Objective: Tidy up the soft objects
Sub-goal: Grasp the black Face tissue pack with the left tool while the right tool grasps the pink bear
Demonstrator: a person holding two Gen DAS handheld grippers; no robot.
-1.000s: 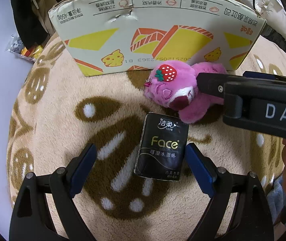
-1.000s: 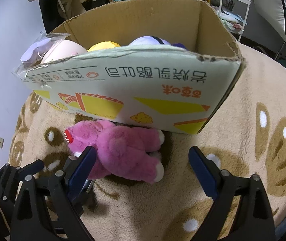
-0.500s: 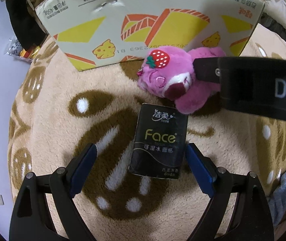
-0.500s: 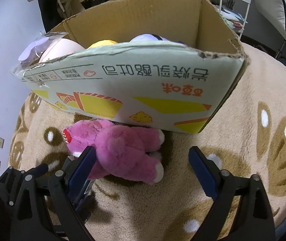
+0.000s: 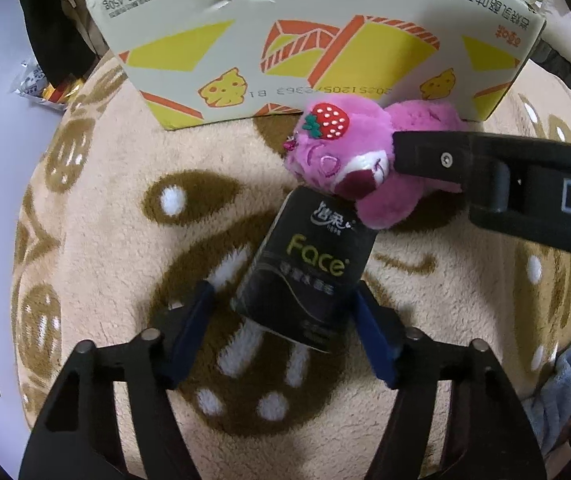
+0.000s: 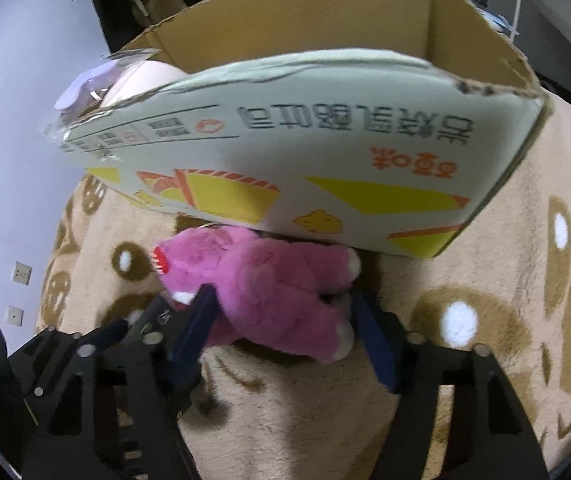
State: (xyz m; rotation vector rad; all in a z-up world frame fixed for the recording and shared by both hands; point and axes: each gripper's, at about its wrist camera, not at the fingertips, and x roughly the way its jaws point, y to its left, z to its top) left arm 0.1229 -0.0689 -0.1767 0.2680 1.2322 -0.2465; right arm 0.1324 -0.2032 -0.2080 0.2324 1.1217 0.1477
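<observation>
So the left gripper [image 5: 281,312] has just been closing and now has its blue pads on either side of the black tissue pack [image 5: 305,268], pinching it at its near end; the pack sits tilted on the fuzzy beige rug [image 5: 97,248] with its far corner right up against the face of the pink plush bear [image 5: 349,164]. The right gripper [image 6: 281,320] has just been closing too, and it's squeezing the bear's body between its pads, left pad by the head end, right pad at the feet end. From the left wrist view you can see the right gripper's black arm reaching in from the right and covering part of the bear's middle. The bear has a red strawberry patch [image 5: 327,120] on its head and lies on its side on the rug, tucked just in front of the cardboard box [image 6: 325,152]. The box is open on top, printed with yellow and orange shapes, and there's a pale round soft thing [image 6: 141,80] peeking over its left rim. A person's hand shows at the far right edge of the left view.
</observation>
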